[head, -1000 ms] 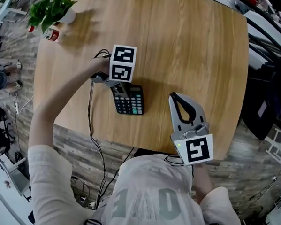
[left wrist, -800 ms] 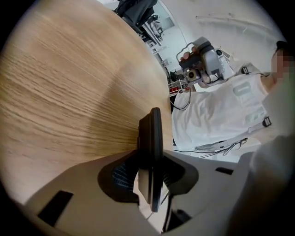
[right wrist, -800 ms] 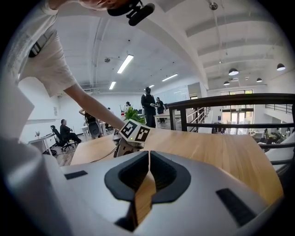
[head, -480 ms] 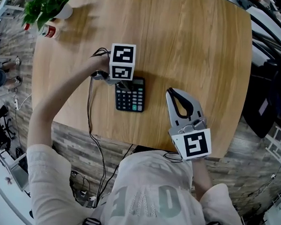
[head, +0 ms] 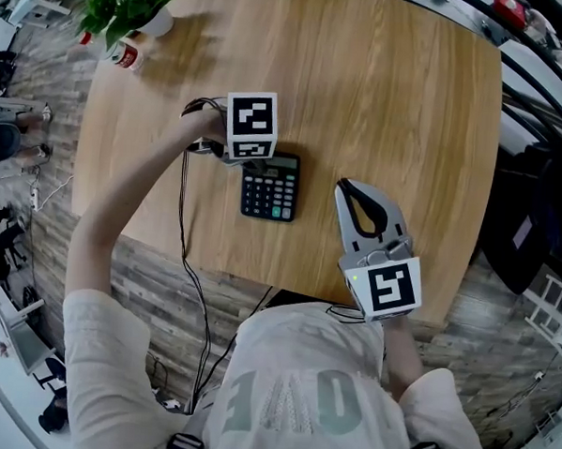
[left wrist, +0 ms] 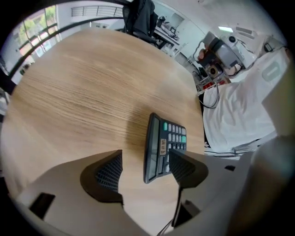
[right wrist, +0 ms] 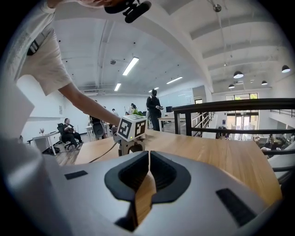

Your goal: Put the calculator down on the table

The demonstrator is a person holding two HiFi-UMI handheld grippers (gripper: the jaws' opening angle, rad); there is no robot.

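As left tongs [left wrist: 146, 163] spread, calculator [left wrist: 159, 138] — partly covered

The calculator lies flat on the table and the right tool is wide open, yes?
No: the right tool is shut, jaws together, empty, as the right gripper view shows. The calculator does lie flat on the table.

Left arm [head: 122, 211] is stretched out forward and the left gripper [left wrist: 145, 167] is tipped steeply down. Its jaws are opening wide, with the calculator [left wrist: 159, 138] lying loose between them and the pads not squeezing it. The right gripper [head: 343, 188] sits close to the body, roughly level, jaws pressed together on nothing.
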